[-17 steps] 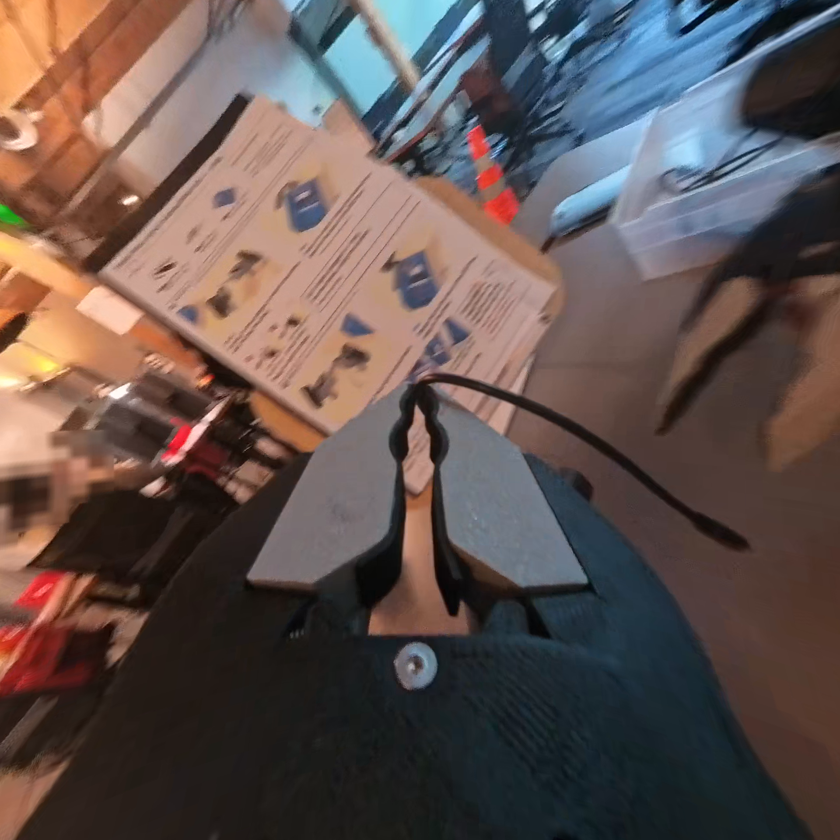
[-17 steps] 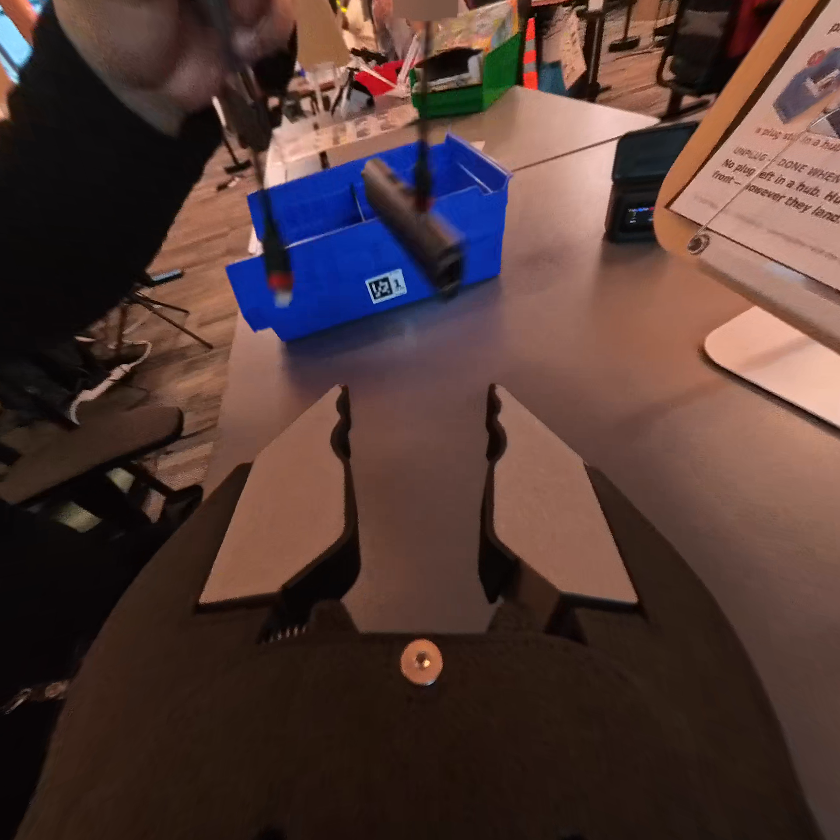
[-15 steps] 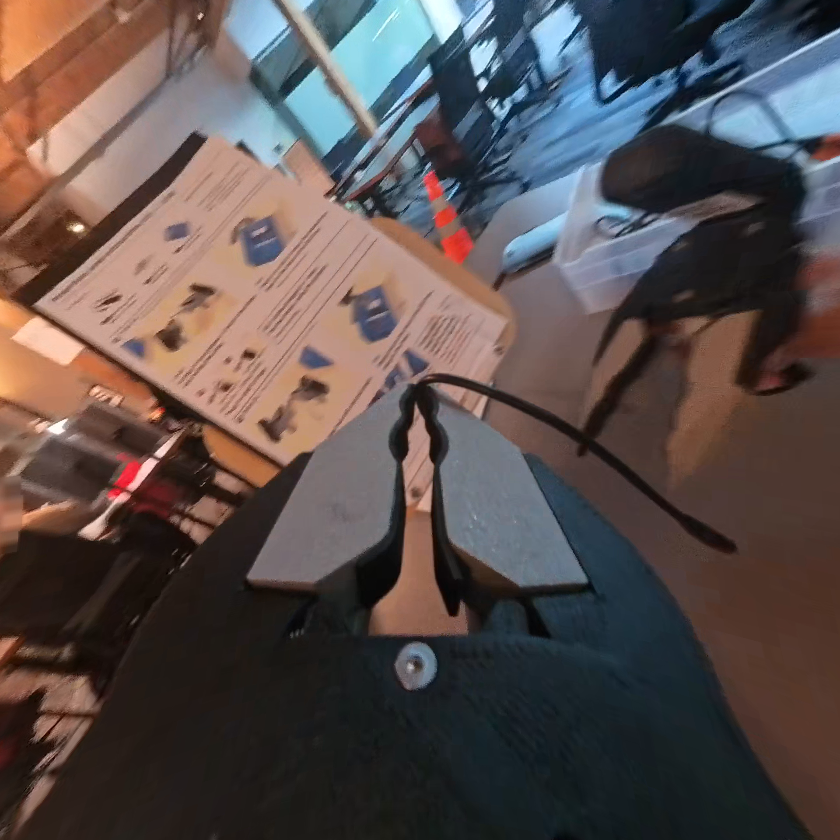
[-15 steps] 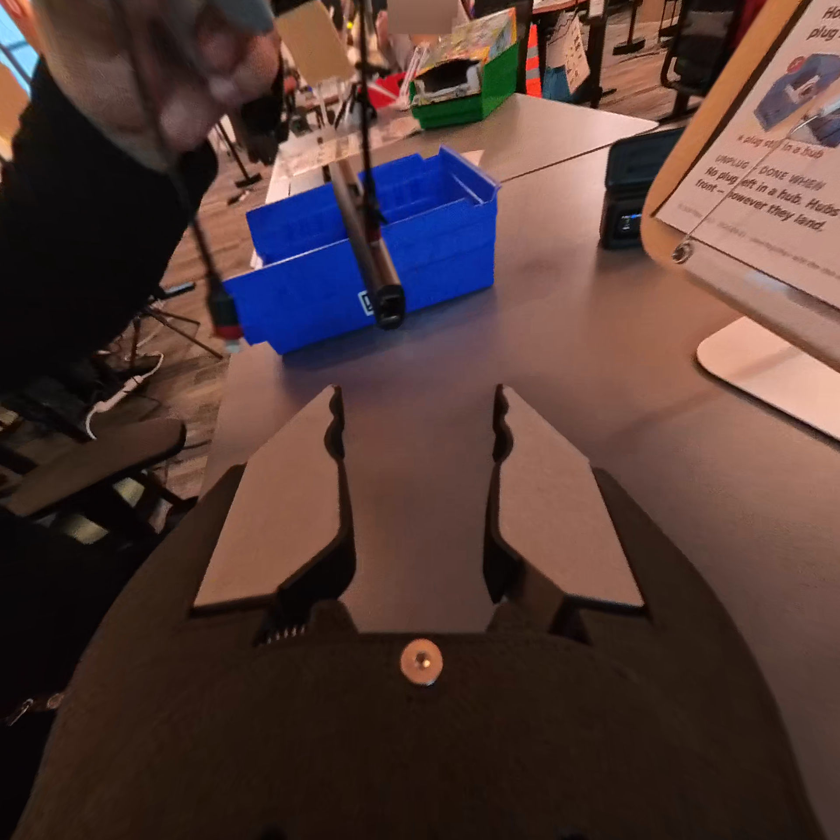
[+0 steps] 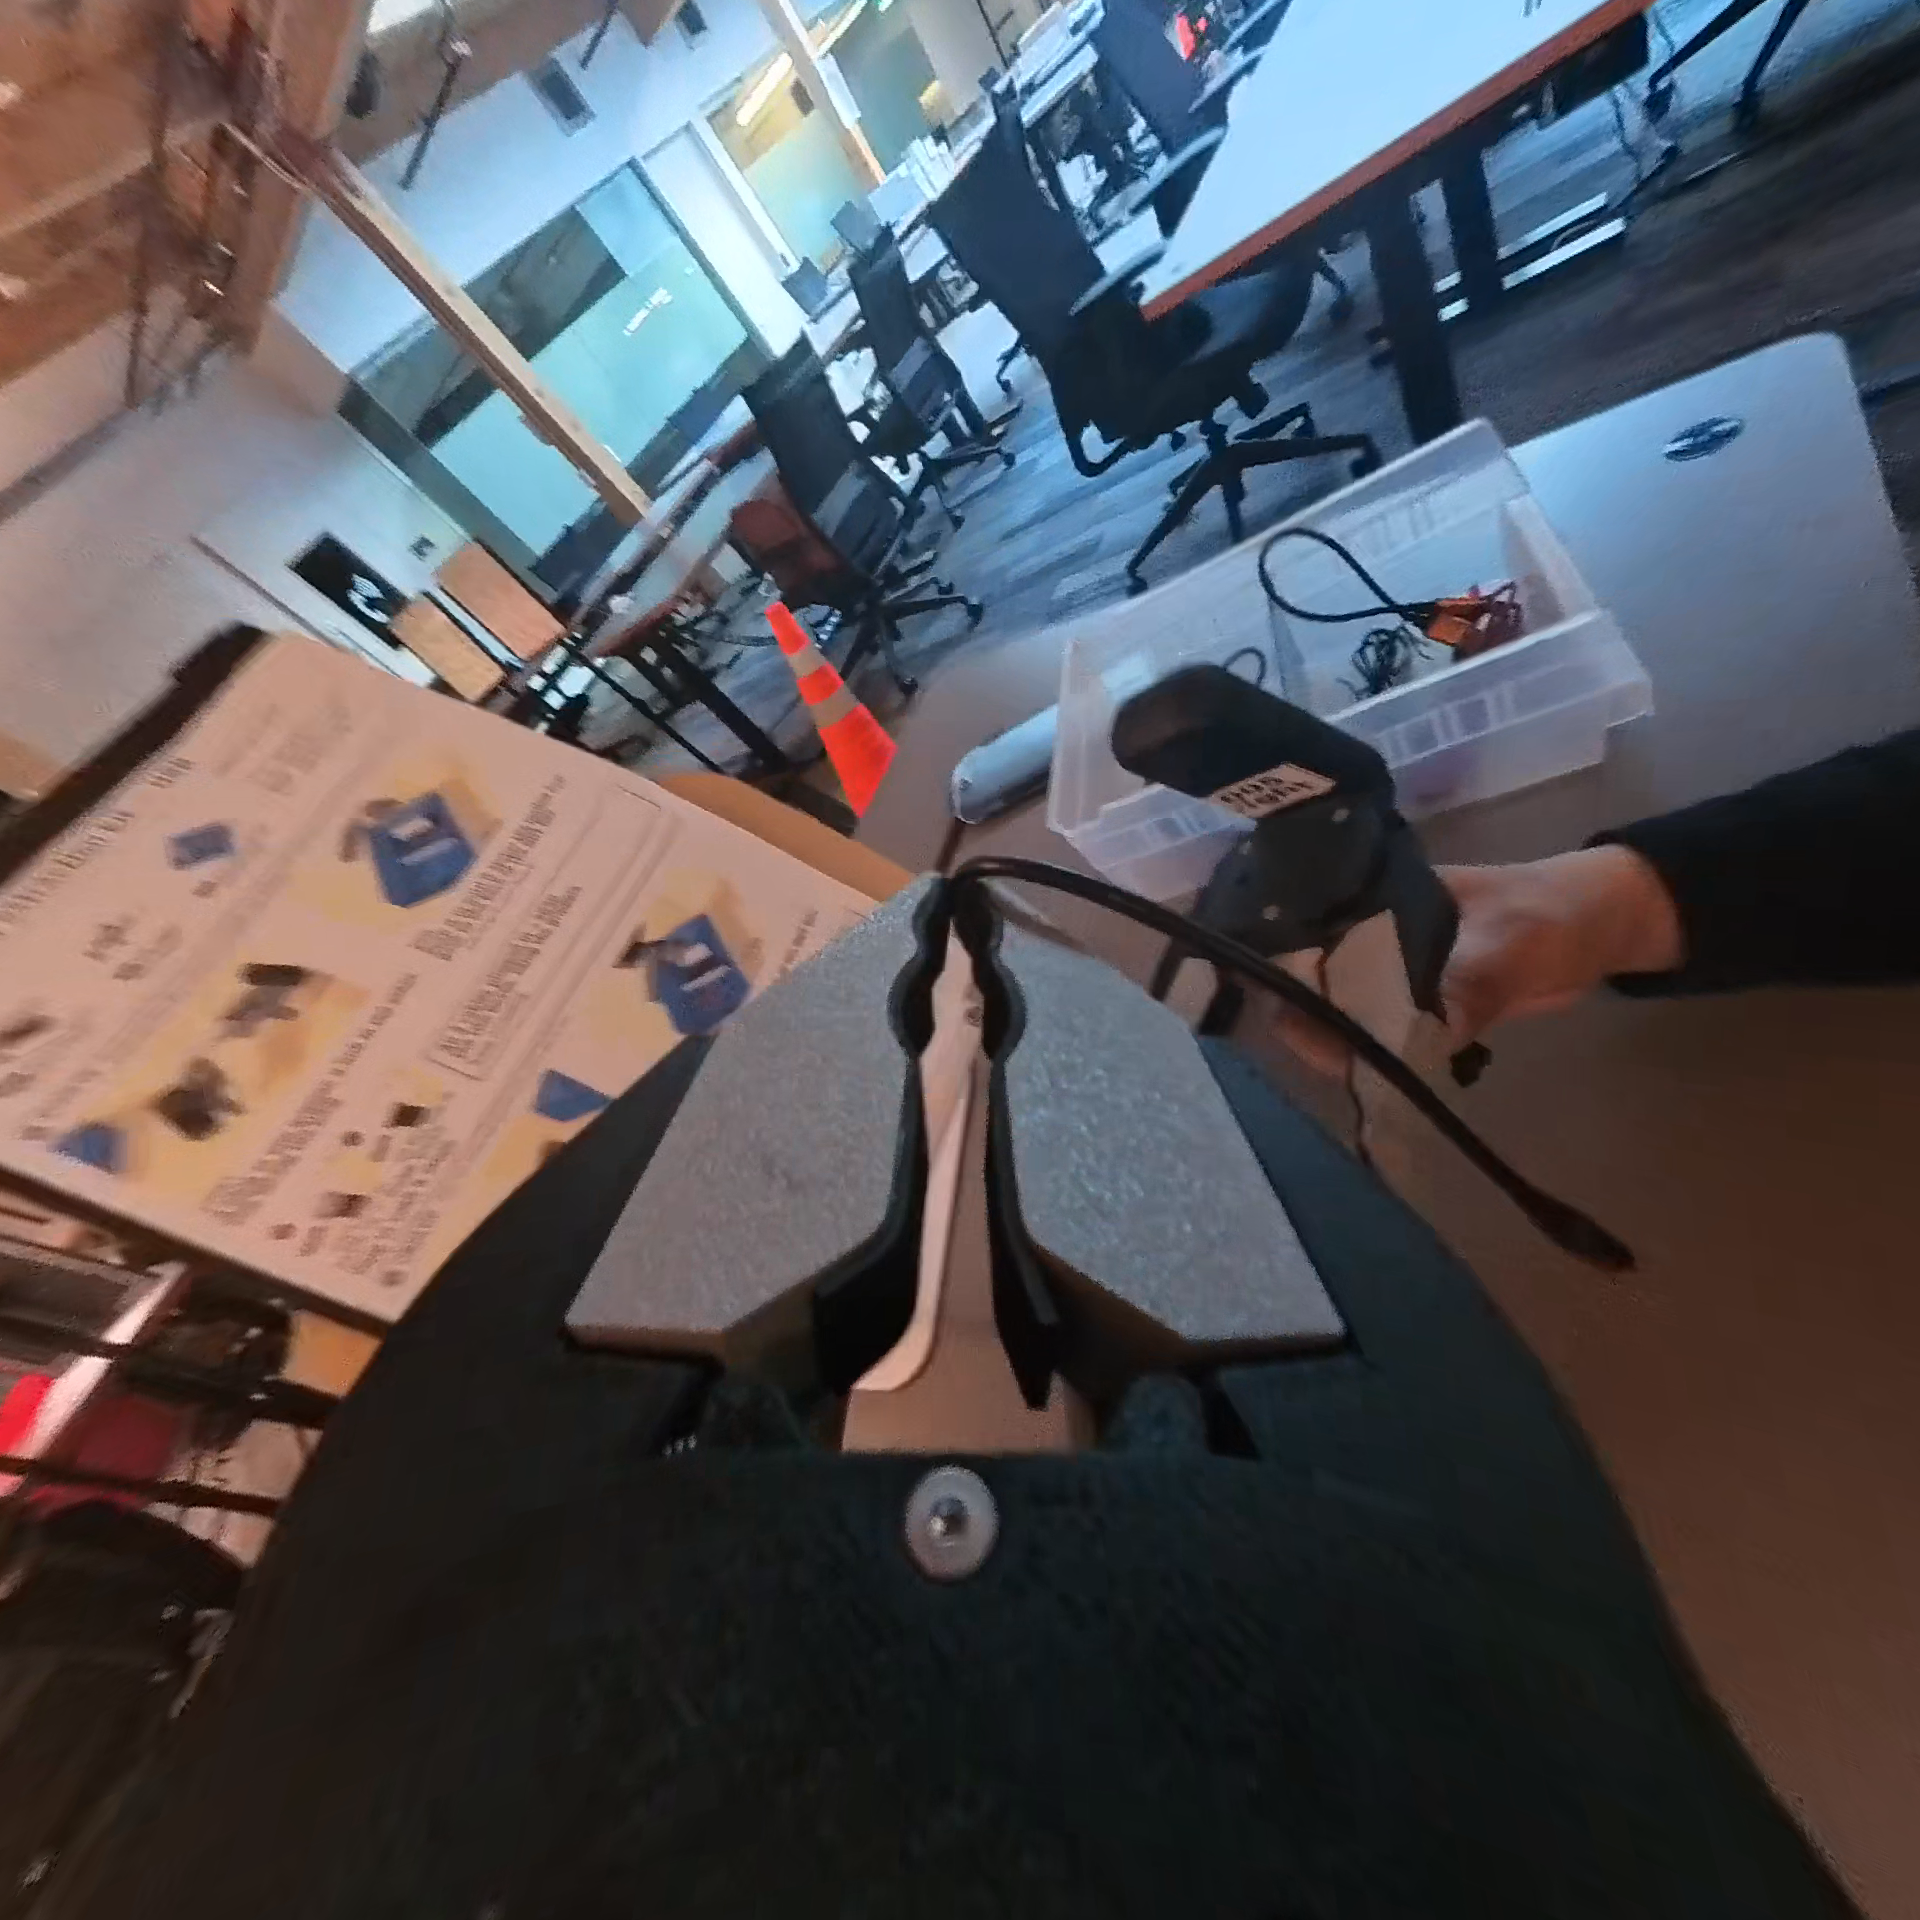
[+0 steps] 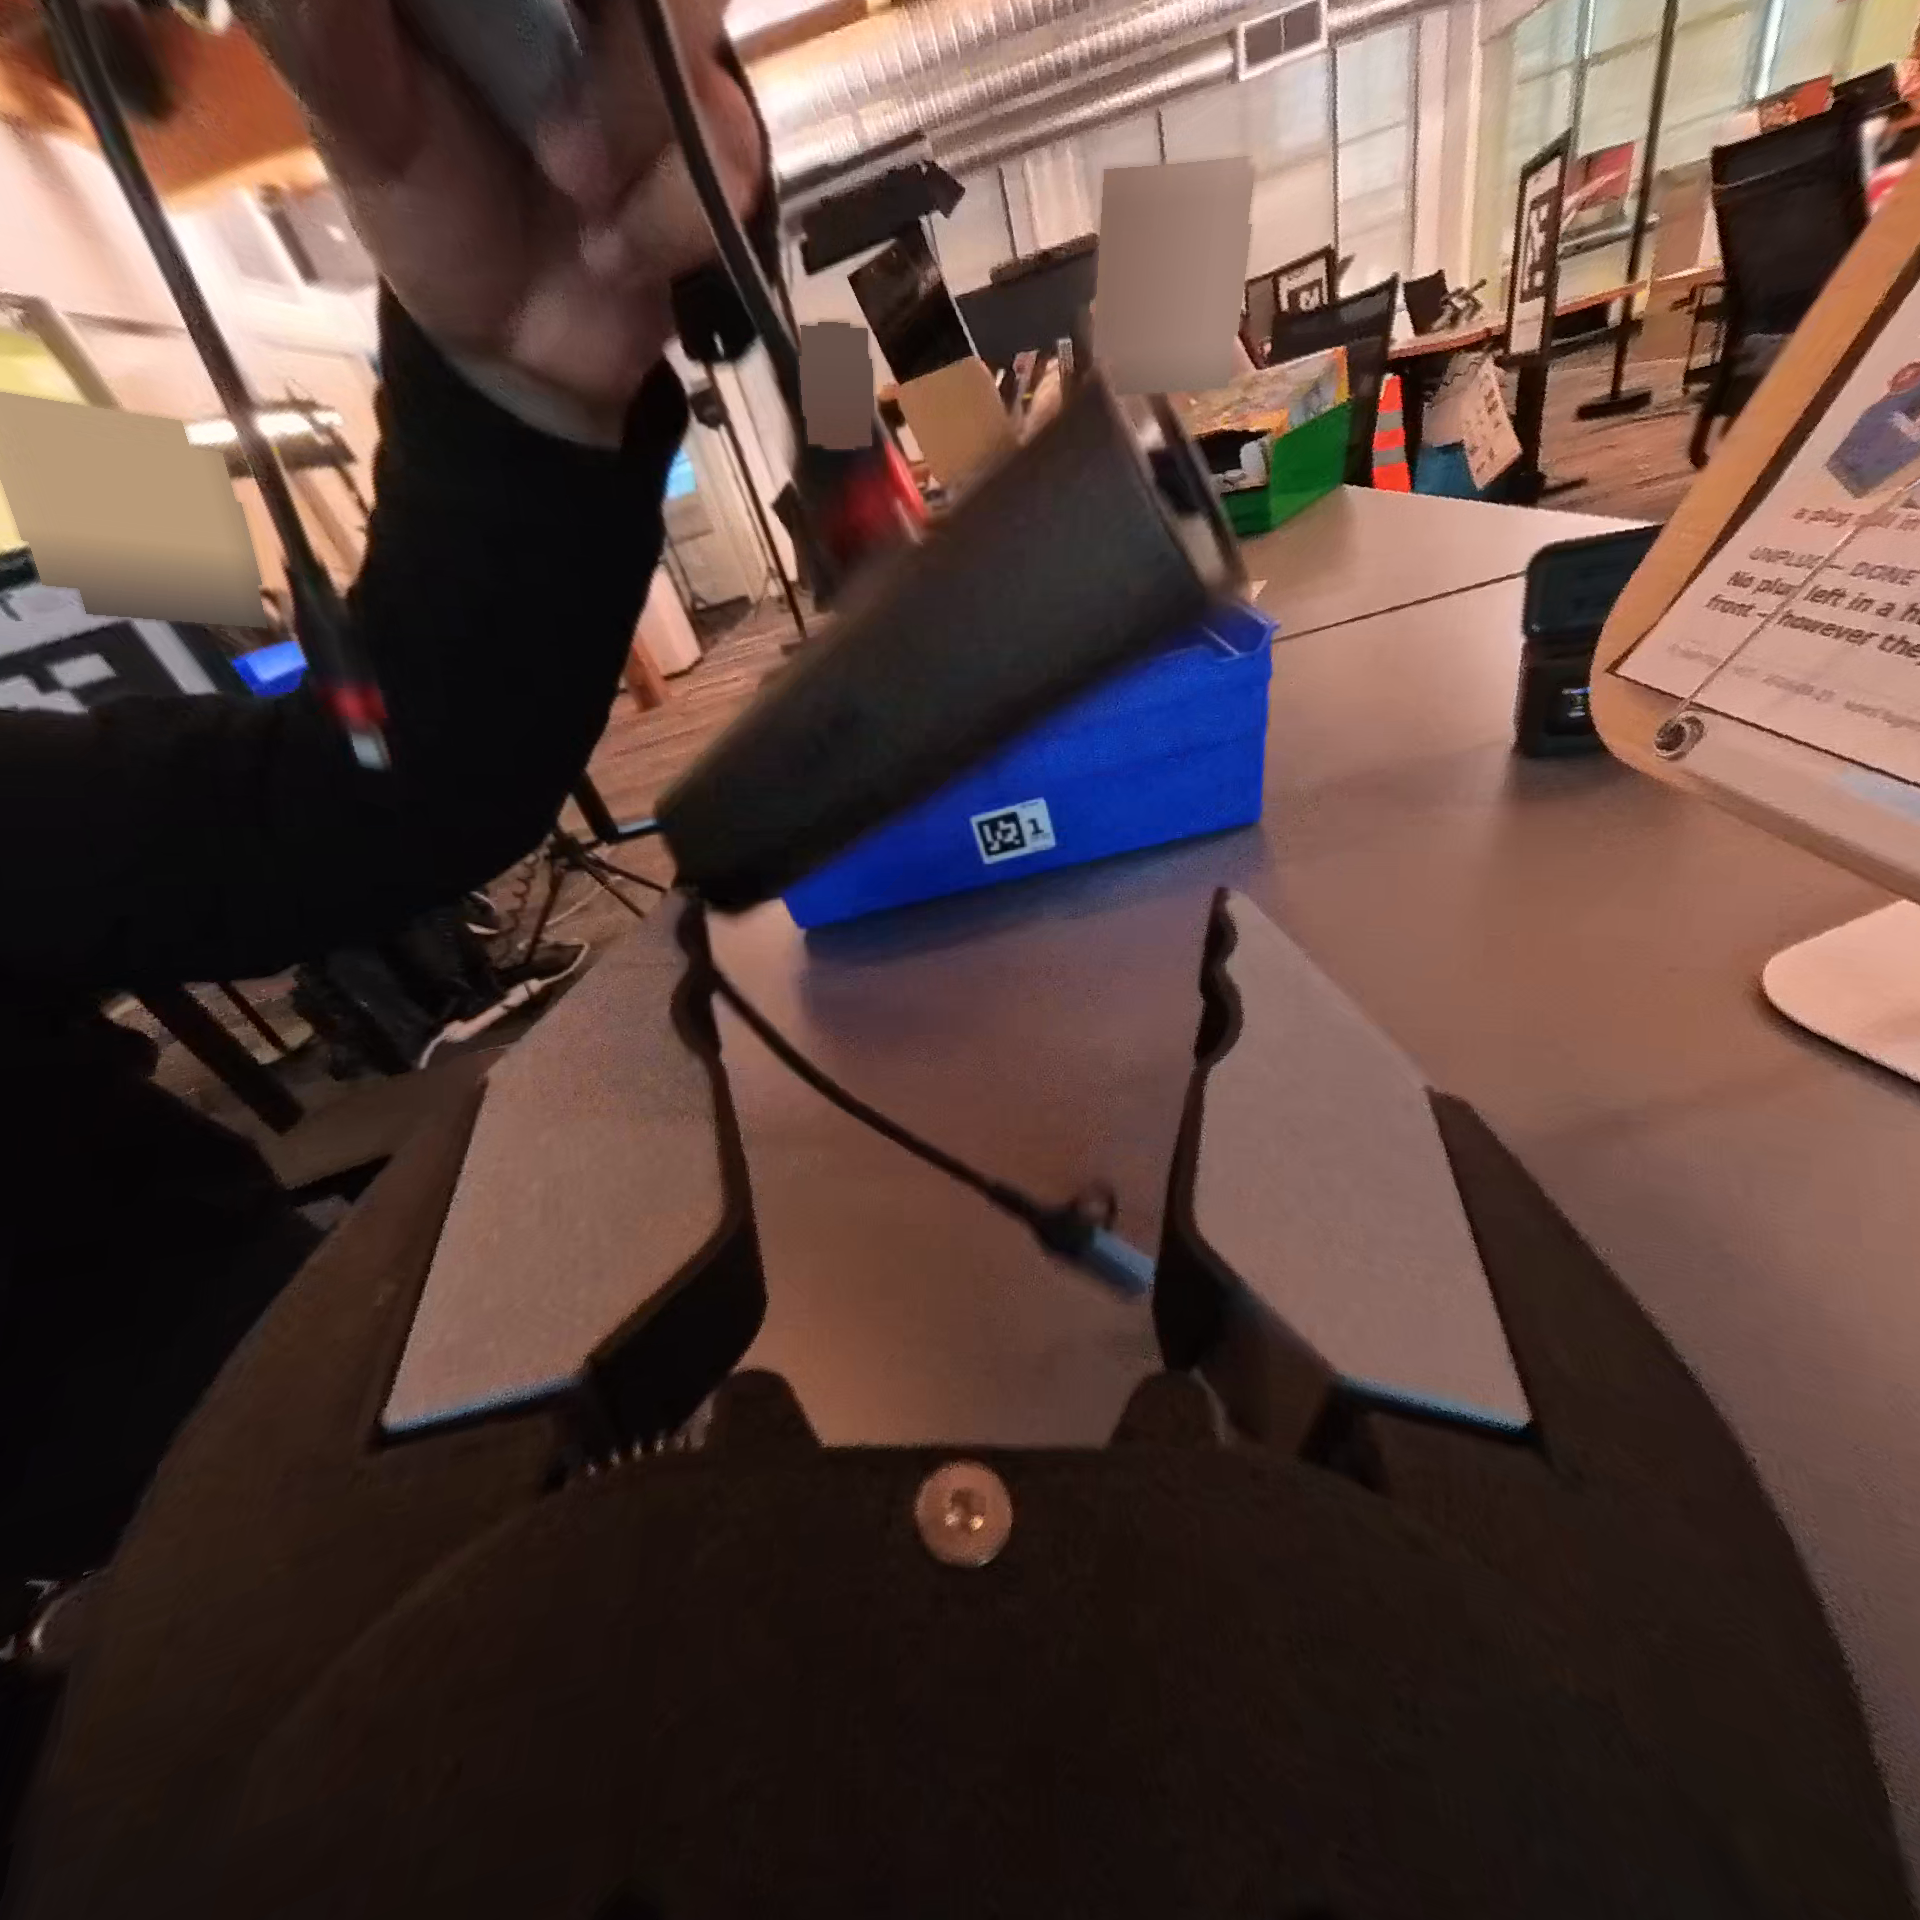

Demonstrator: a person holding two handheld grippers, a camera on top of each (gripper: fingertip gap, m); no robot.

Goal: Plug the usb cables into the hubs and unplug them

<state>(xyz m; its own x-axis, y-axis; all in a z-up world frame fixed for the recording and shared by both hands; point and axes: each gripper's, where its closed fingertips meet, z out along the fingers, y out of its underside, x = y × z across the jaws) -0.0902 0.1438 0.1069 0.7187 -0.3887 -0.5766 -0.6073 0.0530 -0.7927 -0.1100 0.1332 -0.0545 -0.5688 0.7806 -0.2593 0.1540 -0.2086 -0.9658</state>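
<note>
My left gripper (image 5: 956, 902) is shut on a thin black usb cable (image 5: 1299, 1039), which bends right and ends in a dark tip above the table. In the right wrist view a dark hub (image 6: 935, 665) hangs tilted from cables under a raised hand (image 6: 520, 208), in front of the blue bin (image 6: 1122, 790). The hub's own thin lead runs down to a blue-grey plug (image 6: 1107, 1259) lying between my right fingers. My right gripper (image 6: 956, 930) is open and low over the grey table; it also shows in the left wrist view (image 5: 1299, 862). A second cable with a red plug (image 6: 353, 717) dangles at left.
An instruction board (image 5: 364, 935) stands on a white base (image 6: 1849, 997) to the right of my right gripper. A small black device (image 6: 1569, 644) sits behind it. A clear bin (image 5: 1351, 675) with cables stands far on the table (image 6: 1455, 935). An orange cone (image 5: 831, 707) and office chairs are beyond. The left gripper's tips are roughly 15 centimetres from the right gripper's. It is some 25 centimetres from my right tips to the white base (image 6: 1849, 997).
The hanging hub has swung closer to my right gripper, and its plug now lies between the open fingers. The left gripper has turned right, still shut on the cable.
</note>
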